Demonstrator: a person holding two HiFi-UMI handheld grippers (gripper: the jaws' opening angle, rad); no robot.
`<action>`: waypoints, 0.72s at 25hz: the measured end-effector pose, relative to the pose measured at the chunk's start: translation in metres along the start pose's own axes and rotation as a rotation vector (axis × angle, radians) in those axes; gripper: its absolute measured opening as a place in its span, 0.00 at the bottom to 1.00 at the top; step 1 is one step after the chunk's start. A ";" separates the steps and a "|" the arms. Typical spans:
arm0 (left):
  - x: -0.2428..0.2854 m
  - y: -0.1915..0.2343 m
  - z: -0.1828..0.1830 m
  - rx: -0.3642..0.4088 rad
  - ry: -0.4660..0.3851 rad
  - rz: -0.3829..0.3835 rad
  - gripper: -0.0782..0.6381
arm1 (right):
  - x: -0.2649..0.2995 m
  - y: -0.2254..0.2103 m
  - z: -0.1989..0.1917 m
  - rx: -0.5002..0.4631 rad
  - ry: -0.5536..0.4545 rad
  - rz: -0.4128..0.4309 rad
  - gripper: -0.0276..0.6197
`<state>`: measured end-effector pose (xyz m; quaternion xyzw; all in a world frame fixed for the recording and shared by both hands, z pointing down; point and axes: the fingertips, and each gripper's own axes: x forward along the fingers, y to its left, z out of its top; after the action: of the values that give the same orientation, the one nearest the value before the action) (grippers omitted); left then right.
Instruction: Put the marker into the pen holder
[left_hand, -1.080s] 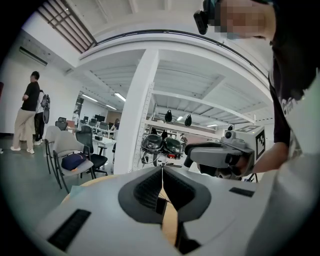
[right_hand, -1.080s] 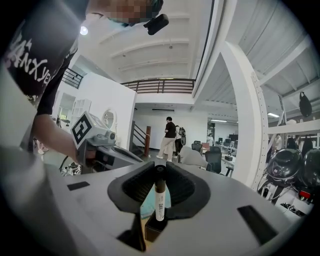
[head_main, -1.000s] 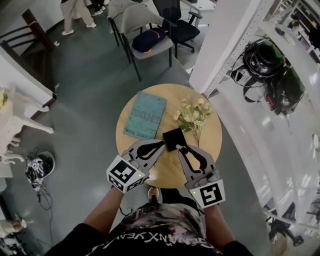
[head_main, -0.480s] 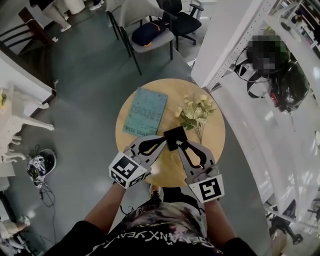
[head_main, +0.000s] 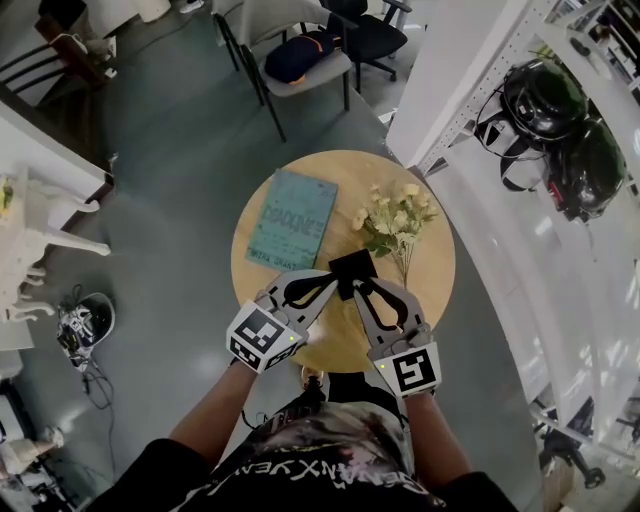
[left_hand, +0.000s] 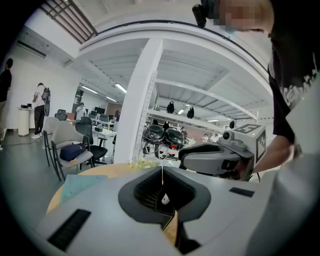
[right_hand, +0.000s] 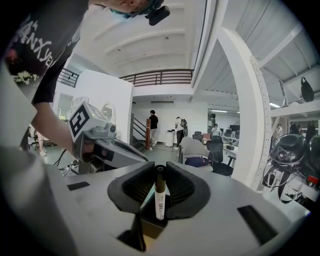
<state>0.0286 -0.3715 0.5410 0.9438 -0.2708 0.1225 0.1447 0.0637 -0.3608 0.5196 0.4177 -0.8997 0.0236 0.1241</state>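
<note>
- The marker (right_hand: 159, 197) stands upright, clamped between the jaws of the right gripper (head_main: 358, 288). The grip is near its dark upper end, and the pale barrel hangs free below.
- Its lower end is right at the mouth of the black pen holder (head_main: 352, 272). I can't tell whether it is already inside or just above.
- The marker looks light and stiff to me, with a smooth plastic barrel that could slip or swing in the grip. Holding it high seems right, since that leaves most of its length free to go in.
- The pen holder looks small and light too. A knock on its rim would probably tip or slide it.
- The left gripper (left_hand: 161, 172) has its jaws together, with only a hairline seam and nothing I can see between them. Its tips sit at the holder's left edge, and I can't tell whether they touch it.
- The surface (head_main: 432, 275) is a small round wooden top with the holder near its middle. A teal book (head_main: 291, 220) lies far left of the holder, and flowers (head_main: 395, 222) lie far right.
- Around it is a grey floor (head_main: 170, 200). A chair (head_main: 300, 60) carrying a dark bag stands on the far side, and white shelves (head_main: 470, 90) with helmets (head_main: 545, 110) are on the right.
</note>
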 end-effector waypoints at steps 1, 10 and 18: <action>0.002 0.000 -0.002 -0.001 0.004 0.001 0.14 | 0.001 -0.001 -0.003 0.004 0.004 0.000 0.16; 0.015 0.002 -0.017 -0.018 0.035 0.007 0.14 | 0.008 -0.009 -0.026 0.030 0.028 0.000 0.16; 0.022 0.003 -0.029 -0.024 0.061 0.011 0.14 | 0.015 -0.010 -0.058 0.078 0.113 0.010 0.16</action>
<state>0.0404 -0.3741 0.5752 0.9362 -0.2730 0.1487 0.1637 0.0740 -0.3702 0.5789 0.4159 -0.8917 0.0829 0.1582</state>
